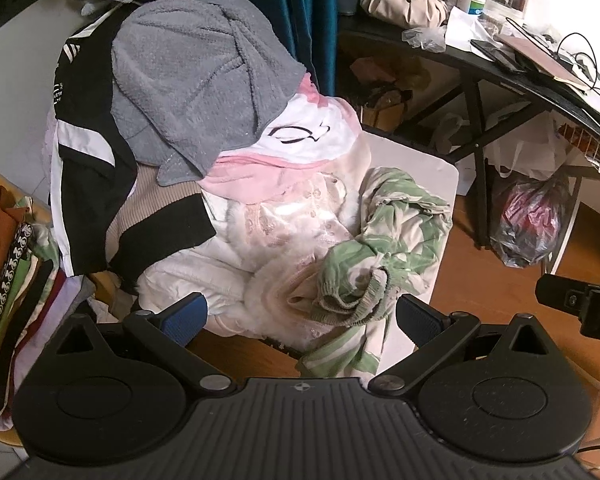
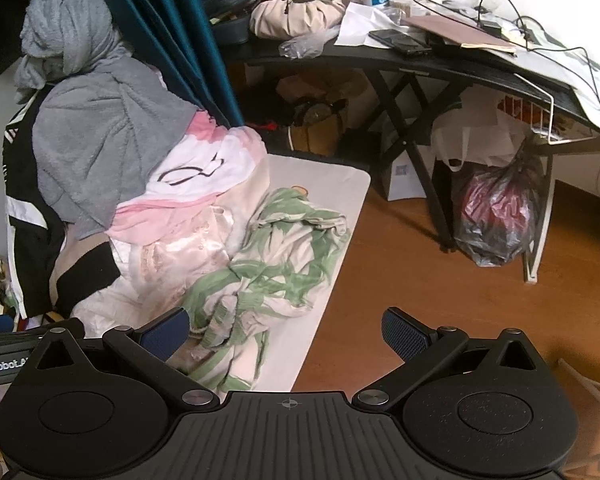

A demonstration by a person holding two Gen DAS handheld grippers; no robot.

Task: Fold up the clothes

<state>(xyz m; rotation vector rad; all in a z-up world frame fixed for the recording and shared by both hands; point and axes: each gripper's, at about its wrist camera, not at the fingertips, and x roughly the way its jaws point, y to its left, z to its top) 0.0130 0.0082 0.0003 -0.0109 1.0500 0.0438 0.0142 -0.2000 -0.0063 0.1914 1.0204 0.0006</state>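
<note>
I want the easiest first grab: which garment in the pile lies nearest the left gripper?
The green-and-cream leaf-print garment; its ribbed cuff sits between the open left gripper fingers.

white table [image 2: 336, 216] carries a heaped clothes pile [image 2: 172, 184]

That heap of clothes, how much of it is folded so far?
Done: a stack of folded garments sits at the left edge. In hand: nothing; the left gripper and right gripper are open above the crumpled green-and-cream leaf-print garment. Left: that and the grey fleece-topped pile.

Dim warm indoor light; fisheye-bent edges; dark corners; slight softness.
</note>
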